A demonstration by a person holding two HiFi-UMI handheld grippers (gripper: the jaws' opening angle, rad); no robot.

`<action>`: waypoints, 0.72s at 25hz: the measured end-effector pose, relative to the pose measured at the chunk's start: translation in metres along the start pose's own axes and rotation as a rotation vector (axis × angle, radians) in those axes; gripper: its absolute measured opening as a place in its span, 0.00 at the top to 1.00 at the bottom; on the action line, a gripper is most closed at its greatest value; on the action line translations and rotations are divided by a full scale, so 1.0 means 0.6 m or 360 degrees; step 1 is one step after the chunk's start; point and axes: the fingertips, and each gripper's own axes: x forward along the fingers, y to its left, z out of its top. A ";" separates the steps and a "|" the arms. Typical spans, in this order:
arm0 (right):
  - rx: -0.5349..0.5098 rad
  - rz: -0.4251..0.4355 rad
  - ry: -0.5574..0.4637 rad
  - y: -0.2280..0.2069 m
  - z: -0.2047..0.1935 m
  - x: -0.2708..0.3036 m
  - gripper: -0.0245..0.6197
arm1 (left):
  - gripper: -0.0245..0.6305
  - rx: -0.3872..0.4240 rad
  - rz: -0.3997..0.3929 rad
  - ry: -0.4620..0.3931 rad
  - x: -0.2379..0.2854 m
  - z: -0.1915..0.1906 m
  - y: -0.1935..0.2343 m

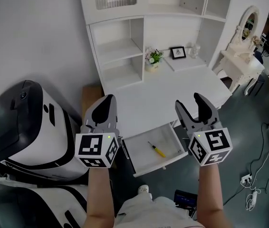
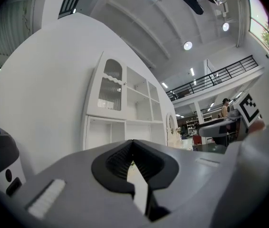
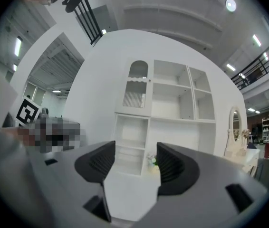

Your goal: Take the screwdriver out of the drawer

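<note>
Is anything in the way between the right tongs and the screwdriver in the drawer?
Nothing visible stands in the way. The drawer is pulled open, and the screwdriver lies alone and uncovered on its floor. The right tongs are open and empty, and sit just right of the drawer in the head view.

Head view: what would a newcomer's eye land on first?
The open drawer pulled out of the white desk, with a yellow-handled screwdriver lying alone inside. Flanking it, the left gripper has its jaws together and the right gripper has them apart, both empty.
</note>
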 end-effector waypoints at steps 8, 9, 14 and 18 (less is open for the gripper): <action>0.0021 0.0063 0.0118 0.000 -0.047 0.051 0.58 | 0.95 -0.0035 0.0029 0.0081 0.025 -0.045 0.028; 0.0024 0.0072 0.0138 0.001 -0.057 0.057 0.58 | 0.95 -0.0040 0.0034 0.0092 0.028 -0.051 0.031; 0.0044 0.0140 0.0287 0.011 -0.125 0.086 0.58 | 0.95 -0.0070 0.0050 0.0171 0.040 -0.095 0.037; 0.0094 0.0204 0.0431 0.019 -0.196 0.101 0.58 | 0.95 -0.0110 0.0064 0.0257 0.047 -0.140 0.034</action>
